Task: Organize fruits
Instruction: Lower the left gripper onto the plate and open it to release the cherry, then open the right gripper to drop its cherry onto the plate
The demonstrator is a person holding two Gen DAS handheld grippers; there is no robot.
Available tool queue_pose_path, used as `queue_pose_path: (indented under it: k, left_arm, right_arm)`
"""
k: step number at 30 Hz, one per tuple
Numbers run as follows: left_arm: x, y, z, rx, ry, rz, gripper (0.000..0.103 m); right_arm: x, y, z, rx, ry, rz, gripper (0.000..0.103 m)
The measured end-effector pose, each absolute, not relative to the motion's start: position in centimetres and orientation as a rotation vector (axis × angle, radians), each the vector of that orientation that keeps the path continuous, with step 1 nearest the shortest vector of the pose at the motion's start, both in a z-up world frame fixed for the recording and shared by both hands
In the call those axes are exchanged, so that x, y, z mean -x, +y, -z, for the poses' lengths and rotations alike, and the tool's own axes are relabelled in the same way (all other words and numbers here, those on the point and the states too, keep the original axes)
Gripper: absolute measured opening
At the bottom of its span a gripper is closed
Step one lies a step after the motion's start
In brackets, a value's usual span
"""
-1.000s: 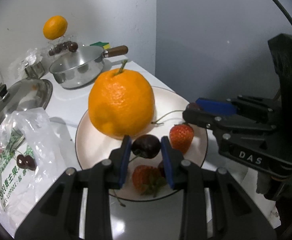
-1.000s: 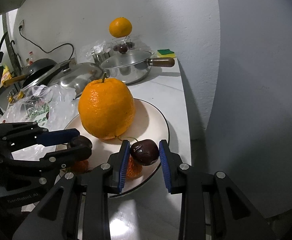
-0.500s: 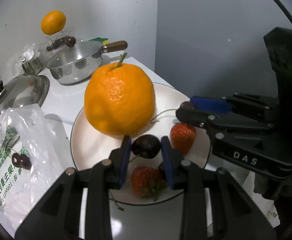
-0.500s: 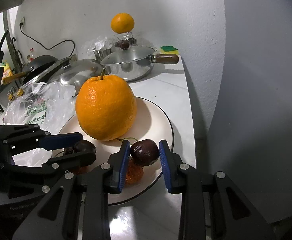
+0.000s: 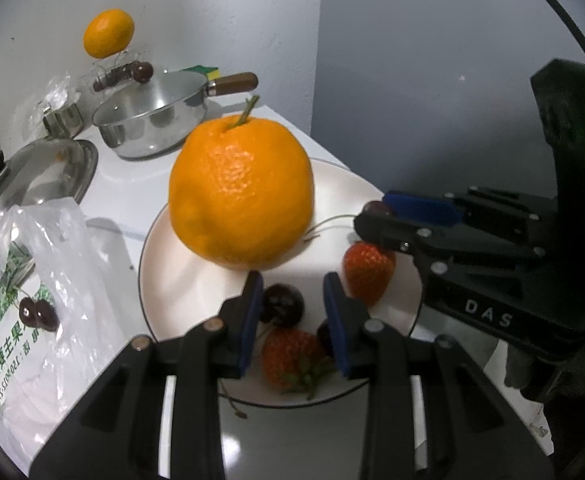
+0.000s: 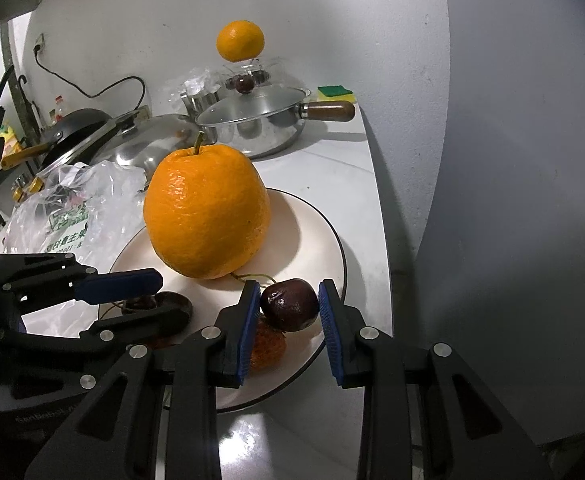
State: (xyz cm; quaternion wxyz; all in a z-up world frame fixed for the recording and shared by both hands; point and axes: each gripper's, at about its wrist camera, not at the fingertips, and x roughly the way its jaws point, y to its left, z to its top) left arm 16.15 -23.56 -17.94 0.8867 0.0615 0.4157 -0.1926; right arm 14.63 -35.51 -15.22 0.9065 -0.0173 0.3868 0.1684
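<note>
**Both wrist views, plate stage.** The left tool point(image 5: 292, 280) has its jaws drawn almost together around a dark cherry point(image 5: 282, 304). The fruit touches one pad, and a thin gap shows at the other, so a firm clamp cannot be confirmed. The right tool point(image 6: 289, 286) is clenched on a second cherry point(image 6: 290, 304), with both pads against it. That cherry's stem point(image 6: 248, 278) trails forward to the foot of the large orange point(image 6: 208, 212).

Both cherries are over the near half of the white plate point(image 6: 334, 236), which lies straight below both tools. One strawberry point(image 5: 288, 354) sits under the left tool's jaws and another point(image 5: 366, 266) just beside them. The orange fills the plate's far half. Any set-down therefore probably has to go straight down, not forward.

Left of the plate on the counter point(image 6: 332, 160) lies a plastic bag point(image 5: 64, 248) holding two more cherries point(image 5: 38, 314). The left tool is the nearer to them.
</note>
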Motion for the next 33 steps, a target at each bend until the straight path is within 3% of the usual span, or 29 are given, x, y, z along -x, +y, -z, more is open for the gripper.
queue_pose_path:
  k: [16, 20, 23, 33]
  left_arm:
    - [-15.5, -23.1, 17.3, -0.120, 0.858, 0.380, 0.038]
    - [-15.4, -22.9, 17.1, -0.112, 0.853, 0.378, 0.053]
    - [-15.3, -22.7, 16.9, -0.109, 0.850, 0.377, 0.053]
    - [-14.6, -22.3, 16.2, -0.103, 0.832, 0.370, 0.053]
  right_arm:
    - [-14.6, -35.5, 15.0, 0.034, 0.807, -0.331, 0.032]
    - [-14.6, -35.5, 14.9, 0.031, 0.810, -0.328, 0.033]
    - [-14.5, -35.7, 14.8, 0.027, 0.807, -0.326, 0.042]
    - [-14.1, -35.7, 14.2, 0.029, 0.797, -0.308, 0.046]
